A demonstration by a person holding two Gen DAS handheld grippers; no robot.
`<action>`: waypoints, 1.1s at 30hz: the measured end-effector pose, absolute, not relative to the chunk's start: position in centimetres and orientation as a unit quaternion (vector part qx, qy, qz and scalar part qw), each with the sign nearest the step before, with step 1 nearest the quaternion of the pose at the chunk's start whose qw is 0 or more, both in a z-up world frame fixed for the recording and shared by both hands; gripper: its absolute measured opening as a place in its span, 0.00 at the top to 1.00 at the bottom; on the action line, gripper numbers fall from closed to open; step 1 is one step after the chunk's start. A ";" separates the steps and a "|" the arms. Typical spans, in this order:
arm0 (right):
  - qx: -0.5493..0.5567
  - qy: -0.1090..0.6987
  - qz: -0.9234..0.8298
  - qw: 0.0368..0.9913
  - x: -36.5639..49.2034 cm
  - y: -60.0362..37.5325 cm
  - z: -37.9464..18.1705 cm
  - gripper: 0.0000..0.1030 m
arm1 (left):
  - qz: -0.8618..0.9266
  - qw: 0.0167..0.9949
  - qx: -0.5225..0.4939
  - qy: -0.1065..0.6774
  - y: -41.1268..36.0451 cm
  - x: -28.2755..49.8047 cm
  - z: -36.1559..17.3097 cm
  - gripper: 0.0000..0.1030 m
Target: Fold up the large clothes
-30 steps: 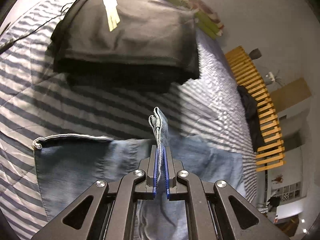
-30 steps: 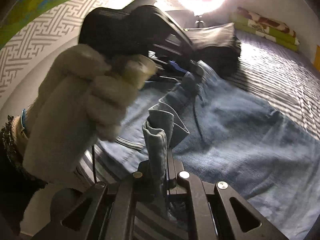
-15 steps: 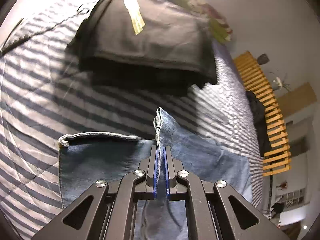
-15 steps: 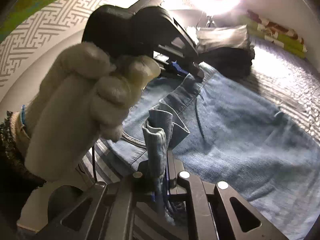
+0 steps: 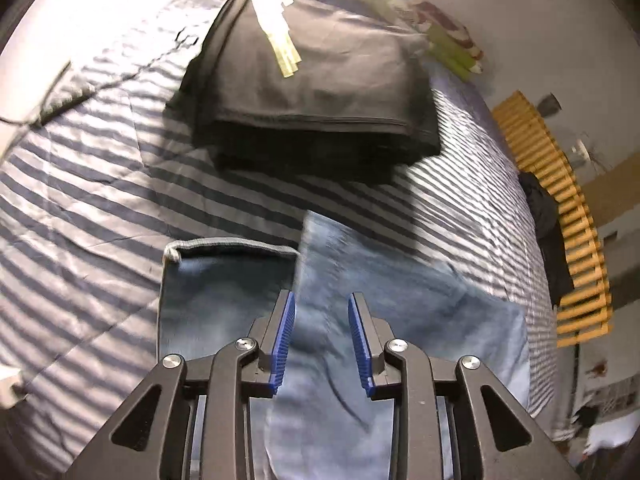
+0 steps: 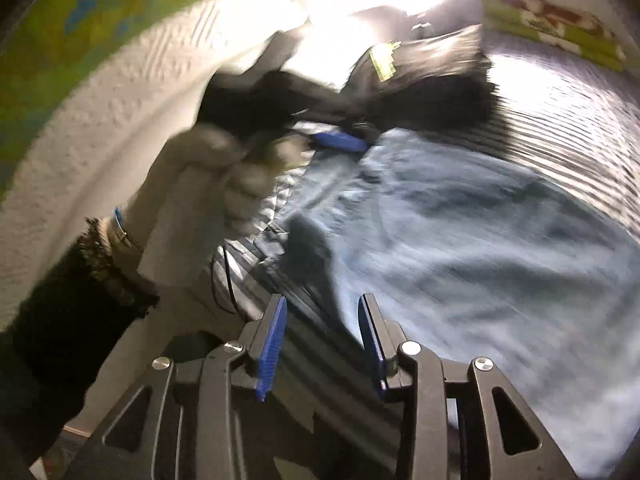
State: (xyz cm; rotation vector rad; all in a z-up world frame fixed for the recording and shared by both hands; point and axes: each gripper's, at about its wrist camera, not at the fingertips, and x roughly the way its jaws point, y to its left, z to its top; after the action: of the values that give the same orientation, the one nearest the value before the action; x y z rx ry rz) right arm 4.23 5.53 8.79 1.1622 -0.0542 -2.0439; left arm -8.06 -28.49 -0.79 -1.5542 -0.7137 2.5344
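A home bedroom: a bed spread with a grey-and-white striped quilt [image 5: 100,184] fills most of both views, with a stack of folded black clothes [image 5: 316,92] and light-blue denim jeans [image 6: 460,232] on it. Beside the bed stand a slatted yellow wooden frame [image 5: 560,200] and a white wall papered in a raised maze pattern [image 6: 100,120]

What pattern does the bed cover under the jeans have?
Dark and pale stripes on the bed cover, clearest in the left wrist view.
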 end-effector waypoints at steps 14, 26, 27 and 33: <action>0.473 -0.153 -0.853 0.162 8.9 35.4 6.1 0.67 | 0.821 0.195 -0.528 -0.095 -3.6 -8.1 7.0 0.66; 0.483 -0.171 -0.838 0.187 5.7 36.0 1.3 0.67 | 0.750 0.249 -0.612 -0.020 16.1 -16.0 1.0 0.66; 0.481 -0.172 -0.839 0.188 5.3 36.0 1.1 0.67 | 0.747 0.248 -0.616 -0.015 16.8 -16.3 0.6 0.66; 0.475 -0.162 -0.838 0.217 4.3 35.0 0.2 0.67 | 0.733 0.243 -0.636 0.007 18.9 -18.5 -2.4 0.68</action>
State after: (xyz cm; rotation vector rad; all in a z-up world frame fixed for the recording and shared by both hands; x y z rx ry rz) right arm 4.31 34.99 0.17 1.3143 -0.4480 -2.3200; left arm -18.55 18.87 -2.39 -1.7381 0.0193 2.0024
